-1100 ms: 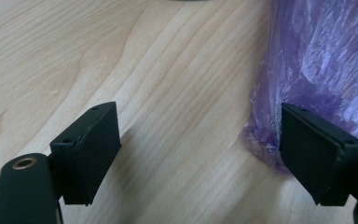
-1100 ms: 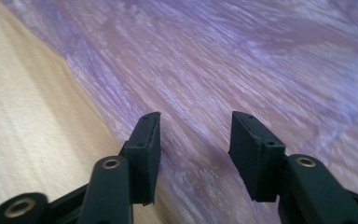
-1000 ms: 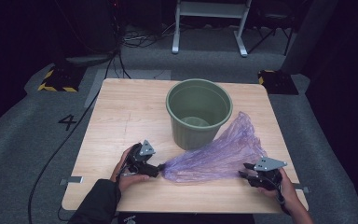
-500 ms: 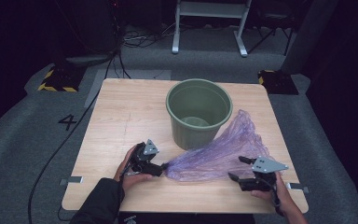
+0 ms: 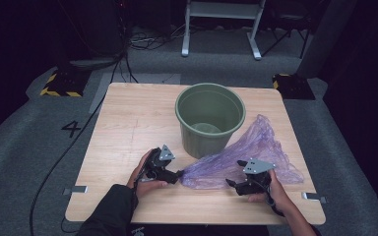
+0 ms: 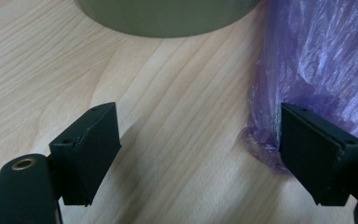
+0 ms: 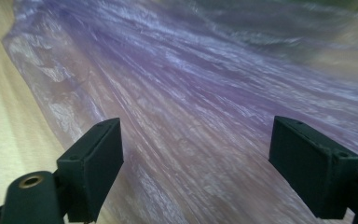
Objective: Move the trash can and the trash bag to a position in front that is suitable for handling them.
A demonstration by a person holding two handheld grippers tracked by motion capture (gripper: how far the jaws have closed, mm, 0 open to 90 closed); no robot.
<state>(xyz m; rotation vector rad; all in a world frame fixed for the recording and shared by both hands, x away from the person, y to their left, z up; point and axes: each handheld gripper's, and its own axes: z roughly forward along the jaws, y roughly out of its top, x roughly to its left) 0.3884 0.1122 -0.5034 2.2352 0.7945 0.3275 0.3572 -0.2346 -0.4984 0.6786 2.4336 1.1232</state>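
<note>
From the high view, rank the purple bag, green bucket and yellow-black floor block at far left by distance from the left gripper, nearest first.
From the left gripper:
1. Purple bag: its bunched tip lies right at the open jaws, on the table to the gripper's right.
2. Green bucket: upright just beyond, up and right.
3. Yellow-black block: on the floor past the table's far left corner.

Digit "4" [image 5: 72, 129] on grey floor [image 5: 24, 147].

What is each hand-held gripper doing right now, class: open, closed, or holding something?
Left hand-held gripper: open, one jaw against the purple bag's tip.
Right hand-held gripper: just opened wide, over the bag, gripping nothing.
</note>
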